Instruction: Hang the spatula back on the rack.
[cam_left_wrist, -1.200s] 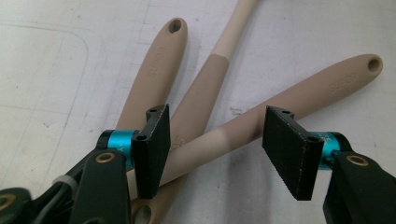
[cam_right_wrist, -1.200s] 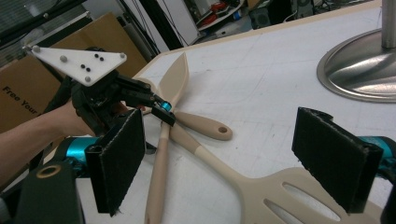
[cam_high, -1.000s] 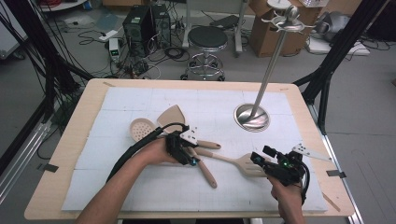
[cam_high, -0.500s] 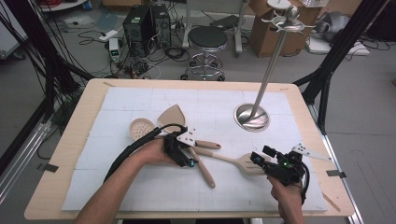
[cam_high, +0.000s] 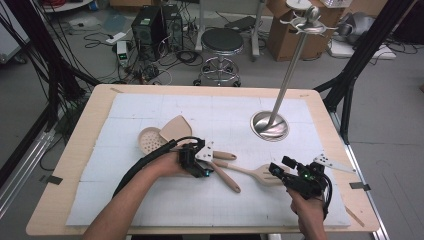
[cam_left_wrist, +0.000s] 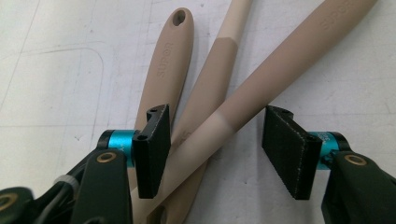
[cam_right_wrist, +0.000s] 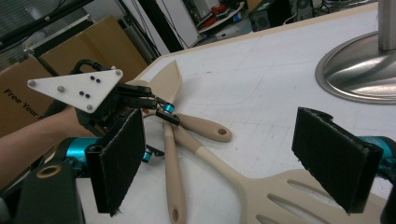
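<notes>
Nearest the front edge of the table (cam_high: 75, 150), on my right, the right gripper (cam_high: 281, 167) hovers with its jaws spread wide and nothing between them, right at the head of the slotted turner (cam_high: 267, 174). In the right gripper view that slotted head (cam_right_wrist: 299, 198) lies just below the two black pads.

A little further in, left of centre, my left gripper (cam_high: 204, 167) sits low over the crossed handles of three utensils. Its jaws have just been closing. In the left gripper view the turner's handle (cam_left_wrist: 261, 79) runs slantwise between the pads, but neither pad presses on it yet, so I count that gripper as released.

Beyond my left hand lie the skimmer (cam_high: 149, 141) and the spatula (cam_high: 176, 129), side by side.

Farthest back, toward the right corner, stands the metal stand (cam_high: 270, 125), well apart from the utensils.
</notes>
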